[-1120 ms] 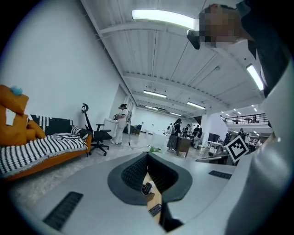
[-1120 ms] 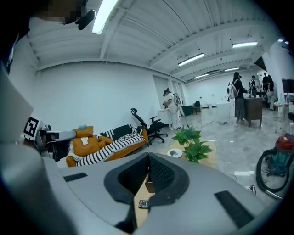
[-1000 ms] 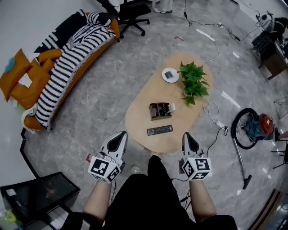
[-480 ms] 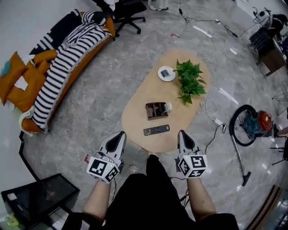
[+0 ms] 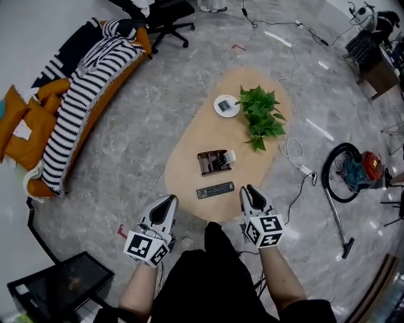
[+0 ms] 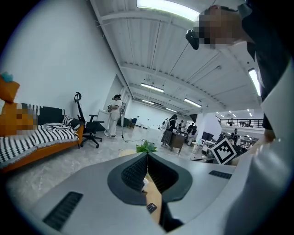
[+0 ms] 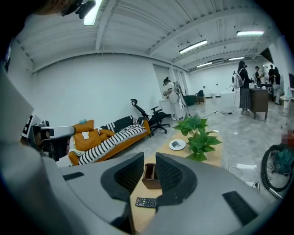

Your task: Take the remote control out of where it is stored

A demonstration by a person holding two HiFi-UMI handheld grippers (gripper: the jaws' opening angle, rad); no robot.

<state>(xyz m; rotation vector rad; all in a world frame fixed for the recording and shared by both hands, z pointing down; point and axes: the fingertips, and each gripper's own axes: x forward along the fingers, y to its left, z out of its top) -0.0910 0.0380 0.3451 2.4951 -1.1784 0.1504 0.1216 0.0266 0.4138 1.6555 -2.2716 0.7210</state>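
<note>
The remote control point(image 5: 214, 190) lies flat on the oval wooden table point(image 5: 189, 158), outside the brown holder point(image 5: 211, 162) and close to the table edge nearest you. It sits crosswise to you, a little apart from the holder, which stands behind it near the middle of the table with something pale at its right end. Farther back stand a leafy green plant point(image 5: 261, 117) and, just to its left, a white plate point(image 5: 226, 105).

Your right gripper point(image 5: 247, 190) points at the table with its tips just beside the remote's right end. Its jaws have just been opening and now stand a narrow gap apart, with nothing gripped; through the gap the right gripper view shows the holder and the remote below it. Your left gripper point(image 5: 169, 200) hangs over the floor off the table's near left edge, well apart from the remote, its jaws closed tip to tip on nothing.

Out to the left an orange sofa point(image 5: 38, 126) carries a striped blanket point(image 5: 85, 94). An office chair point(image 5: 161, 16) stands behind it, and a vacuum cleaner point(image 5: 353, 173) sits on the floor to the right
</note>
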